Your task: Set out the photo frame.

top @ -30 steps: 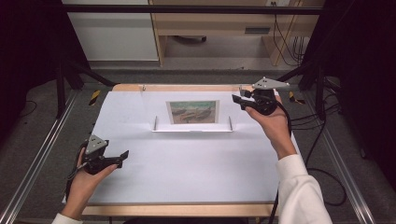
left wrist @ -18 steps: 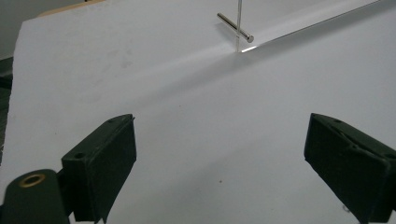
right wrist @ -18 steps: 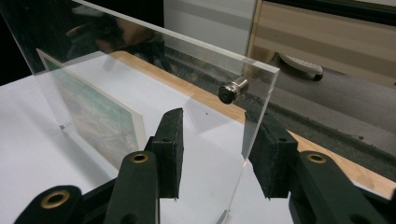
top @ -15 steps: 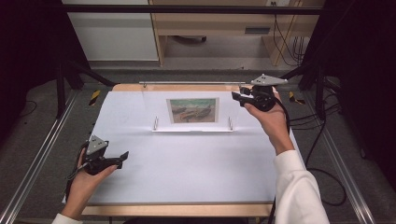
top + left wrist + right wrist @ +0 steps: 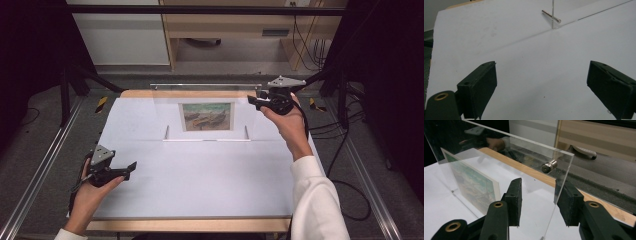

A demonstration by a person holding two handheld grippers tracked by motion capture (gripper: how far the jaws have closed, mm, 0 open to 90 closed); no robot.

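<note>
We see the right gripper (image 5: 256, 101) raised at the far right of the tabletop (image 5: 200, 175), its jaws standing partly apart on either side of the right-hand edge of a clear acrylic photo frame (image 5: 534, 165); in the right gripper view the pane's edge runs down between the two black pads, close to the right one, and we cannot tell whether either pad touches it. Just above the jaws a small metal standoff (image 5: 549, 166) sits through the pane's upper right corner. Behind the clear sheet stands a printed picture (image 5: 207, 116) of a greenish landscape, upright and near the middle of the frame, which stands across the far half of the white tabletop with its lower edge along the surface. A person's right hand (image 5: 287, 122), in a white sleeve (image 5: 315, 200), carries this gripper. Well apart from it, at the near left of the tabletop, the left gripper (image 5: 127, 167) rests low in the left hand (image 5: 90, 192), jaws wide apart over bare white surface with nothing between them; in its own view a metal pin (image 5: 551, 16) at the frame's foot shows farther off.
</note>
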